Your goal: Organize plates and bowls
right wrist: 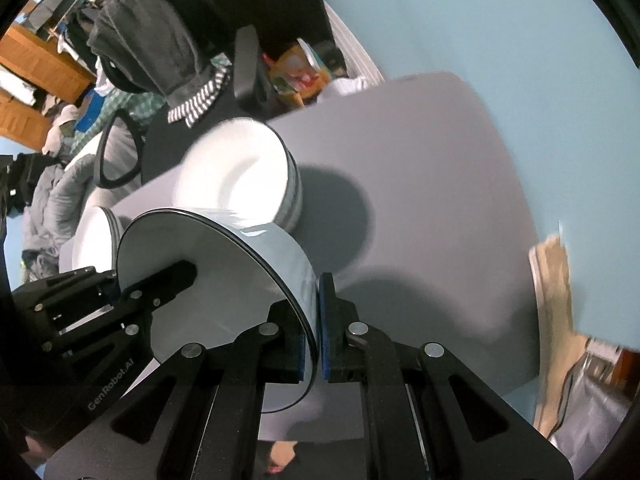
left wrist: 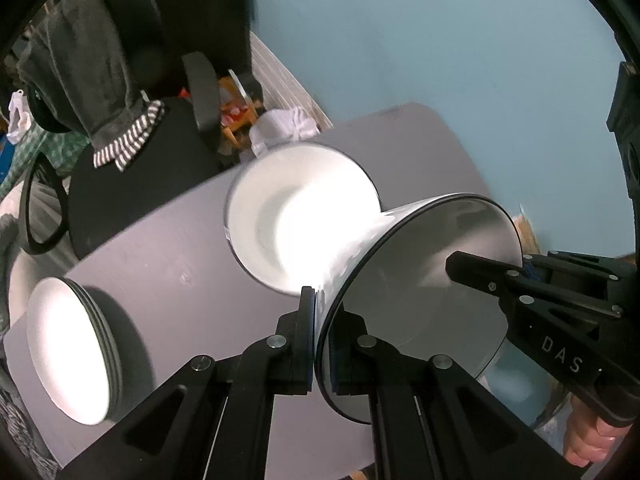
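Bowl of white ceramic with a dark rim (left wrist: 420, 300), pinched at opposite rim edges by our left hand-held gripper (left wrist: 314, 344) and right hand-held gripper (right wrist: 316, 336), hangs above the grey counter (left wrist: 168, 256); next we lower it squarely into the white bowl stack (right wrist: 240, 176) ahead

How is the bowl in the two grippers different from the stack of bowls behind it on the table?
The held bowl is a single one, gripped at opposite rim edges by the left gripper and the right gripper; the stack holds several nested bowls that nothing touches. The held bowl hangs tilted above the table, while the stack rests on it. The held bowl looks greyer in shadow; the stack glares bright. Both are white with a dark rim.
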